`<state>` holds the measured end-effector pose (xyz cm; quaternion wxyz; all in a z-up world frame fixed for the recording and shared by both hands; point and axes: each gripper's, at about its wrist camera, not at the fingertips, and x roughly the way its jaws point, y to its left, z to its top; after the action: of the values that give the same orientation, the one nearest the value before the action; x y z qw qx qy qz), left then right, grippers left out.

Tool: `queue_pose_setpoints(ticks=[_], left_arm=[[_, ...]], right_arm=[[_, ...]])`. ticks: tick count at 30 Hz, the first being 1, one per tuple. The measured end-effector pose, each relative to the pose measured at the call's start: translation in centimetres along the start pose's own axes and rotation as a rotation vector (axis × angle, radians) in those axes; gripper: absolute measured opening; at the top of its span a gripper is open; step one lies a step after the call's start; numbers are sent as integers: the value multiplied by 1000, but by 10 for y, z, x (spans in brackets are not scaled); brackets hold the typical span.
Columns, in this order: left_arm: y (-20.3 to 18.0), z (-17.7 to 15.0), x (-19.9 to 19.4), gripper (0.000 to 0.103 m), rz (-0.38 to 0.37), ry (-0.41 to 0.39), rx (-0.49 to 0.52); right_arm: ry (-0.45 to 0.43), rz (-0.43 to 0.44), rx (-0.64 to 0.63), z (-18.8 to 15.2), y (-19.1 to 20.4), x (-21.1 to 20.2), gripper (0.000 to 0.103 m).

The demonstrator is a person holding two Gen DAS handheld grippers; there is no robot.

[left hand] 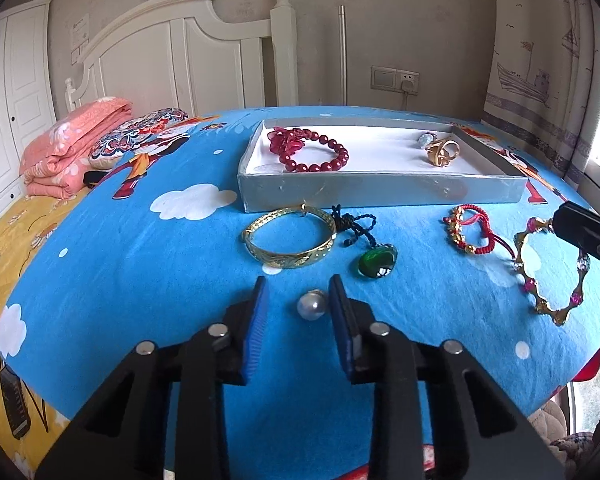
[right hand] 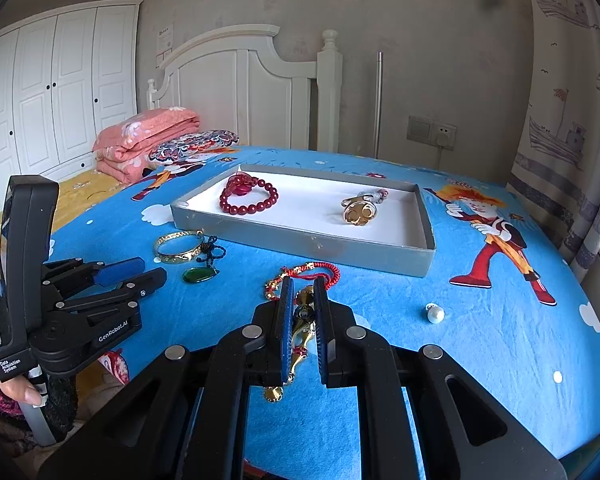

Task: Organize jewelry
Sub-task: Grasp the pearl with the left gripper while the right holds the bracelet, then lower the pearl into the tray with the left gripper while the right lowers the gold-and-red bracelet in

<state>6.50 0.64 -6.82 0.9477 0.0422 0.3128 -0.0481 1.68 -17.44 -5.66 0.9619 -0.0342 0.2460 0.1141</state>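
A white headboard [left hand: 180, 52], a white wardrobe [right hand: 52, 88], a wall socket [left hand: 396, 79] and a ship-print curtain [left hand: 540, 60] frame the room. A folded pink quilt [left hand: 72, 148] lies on the yellow-sheeted bed. In the right wrist view the left tongs' body reads "GenRobot.AI" and "Data Acquisition System".

The desk [left hand: 140, 280] wears a blue cartoon cloth with white clouds. On it stands a grey tray [left hand: 380, 190], lined white, holding a red bead bracelet [left hand: 316, 150] and a gold ring [left hand: 444, 152]. In front of the tray lie a gold bangle [left hand: 288, 240], a green pendant [left hand: 378, 266] on dark cord and a red cord bracelet [left hand: 470, 228].

The left tongs [left hand: 299, 280] stand apart around a pearl [left hand: 311, 305], with a gap showing beside it. The right tongs [right hand: 303, 280] are clamped on a gold bracelet with pink stones [right hand: 302, 332]. A second pearl [right hand: 436, 314] lies to their right.
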Motion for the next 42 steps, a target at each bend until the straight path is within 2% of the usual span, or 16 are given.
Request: queue_pose_setpoints(ticks=[1, 8, 14, 20, 26, 29, 36, 42], left_arm=[[-3, -1, -1, 13, -2, -5, 12], [1, 2, -19, 13, 21, -87, -21], [-8, 12, -45, 13, 26, -190, 0], [-21, 13, -65, 13, 1, -250, 44], [-15, 16, -71, 13, 25, -267, -10], [-12, 23, -77, 13, 11, -281, -36], [-26, 22, -88, 13, -32, -305, 10], [-26, 21, -88, 13, -33, -302, 3]], right_arm=[[-2, -1, -1, 0, 0, -1, 11], [-9, -7, -3, -2, 3, -4, 11], [-37, -15, -24, 1, 9, -12, 11], [-75, -33, -39, 6, 15, -22, 11], [-82, -51, -1, 9, 9, -24, 11], [-86, -48, 0, 9, 11, -25, 11], [-100, -48, -10, 13, 16, -28, 11], [-102, -51, -7, 14, 16, -28, 11]])
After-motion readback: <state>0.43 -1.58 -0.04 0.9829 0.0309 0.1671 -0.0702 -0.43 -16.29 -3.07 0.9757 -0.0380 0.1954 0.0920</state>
